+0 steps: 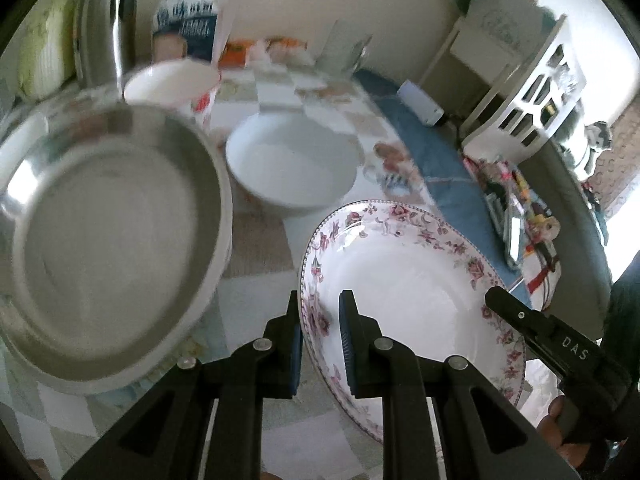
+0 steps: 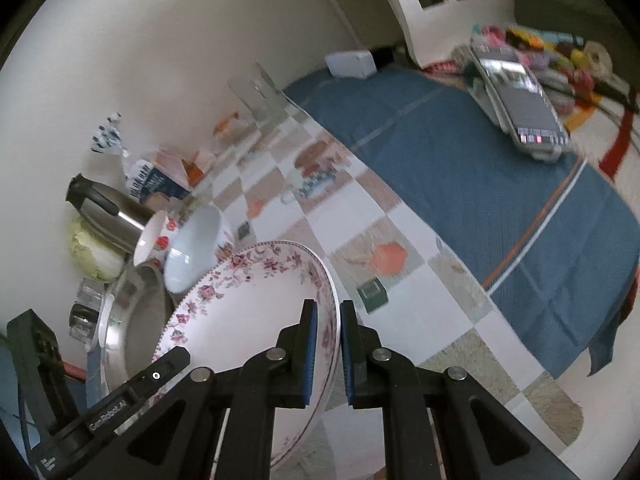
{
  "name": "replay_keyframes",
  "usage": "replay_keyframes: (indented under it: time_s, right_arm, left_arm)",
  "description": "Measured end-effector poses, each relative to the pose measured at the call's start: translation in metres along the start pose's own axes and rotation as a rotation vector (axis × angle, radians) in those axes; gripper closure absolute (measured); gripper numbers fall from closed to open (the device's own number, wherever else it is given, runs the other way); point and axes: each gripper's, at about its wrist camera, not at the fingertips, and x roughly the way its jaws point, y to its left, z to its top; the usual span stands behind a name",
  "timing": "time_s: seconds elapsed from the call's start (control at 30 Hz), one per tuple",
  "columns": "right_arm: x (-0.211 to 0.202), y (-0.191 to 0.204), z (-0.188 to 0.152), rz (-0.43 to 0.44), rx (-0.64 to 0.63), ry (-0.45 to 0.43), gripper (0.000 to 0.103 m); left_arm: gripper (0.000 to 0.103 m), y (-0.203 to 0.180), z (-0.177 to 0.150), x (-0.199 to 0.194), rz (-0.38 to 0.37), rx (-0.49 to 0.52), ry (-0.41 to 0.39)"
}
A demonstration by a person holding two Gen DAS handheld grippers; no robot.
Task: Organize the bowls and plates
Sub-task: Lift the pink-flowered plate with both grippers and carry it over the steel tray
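A white plate with a pink floral rim (image 1: 400,280) hangs tilted over the checked tablecloth (image 1: 256,248), held at two sides. My left gripper (image 1: 320,344) is shut on its left rim. My right gripper (image 2: 329,352) is shut on the opposite rim of the floral plate (image 2: 248,312). Each gripper shows in the other's view: the right gripper (image 1: 500,300) and the left gripper (image 2: 176,356). Left of the plate lies a round steel pan (image 1: 112,232). Behind it stand a plain white bowl (image 1: 292,160) and a smaller bowl with red marks (image 1: 172,84).
A steel thermos jug (image 1: 104,20), a cabbage (image 1: 44,52) and a printed bag (image 1: 188,32) stand along the wall. A blue cloth (image 2: 480,180) covers the table's right part, with a flat grey device (image 2: 520,108) and colourful clutter on it. Clear glasses (image 2: 260,96) stand at the back.
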Motion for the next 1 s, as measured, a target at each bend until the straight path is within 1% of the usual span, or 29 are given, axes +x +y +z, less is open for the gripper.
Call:
replay_keyframes:
  time_s: [0.13,0.3,0.47,0.57,0.77,1.0]
  right_arm:
    - [-0.015,0.016,0.008,0.016,-0.023,-0.048,0.091]
    - [-0.031,0.048,0.023,0.031,-0.08,-0.091,0.091]
    - [-0.044,0.086,0.038,0.061,-0.143,-0.128,0.091]
    - [-0.048,0.112,0.044,0.091,-0.177,-0.146,0.091]
    - [-0.043,0.16,0.044,0.149,-0.222,-0.153,0.091]
    - [-0.023,0.214,0.034,0.227,-0.27,-0.127,0.091]
  left_arm:
    - [0.086,0.0,0.01,-0.022,-0.017,0.015,-0.07]
    - [0.085,0.01,0.023,-0.049,-0.032,0.006,-0.157]
    - [0.085,0.031,0.033,-0.076,-0.047,-0.044,-0.244]
    - [0.085,0.046,0.037,-0.091,-0.037,-0.063,-0.287]
    - [0.086,0.084,0.042,-0.112,-0.006,-0.116,-0.348]
    - [0.086,0.13,0.034,-0.12,0.023,-0.201,-0.399]
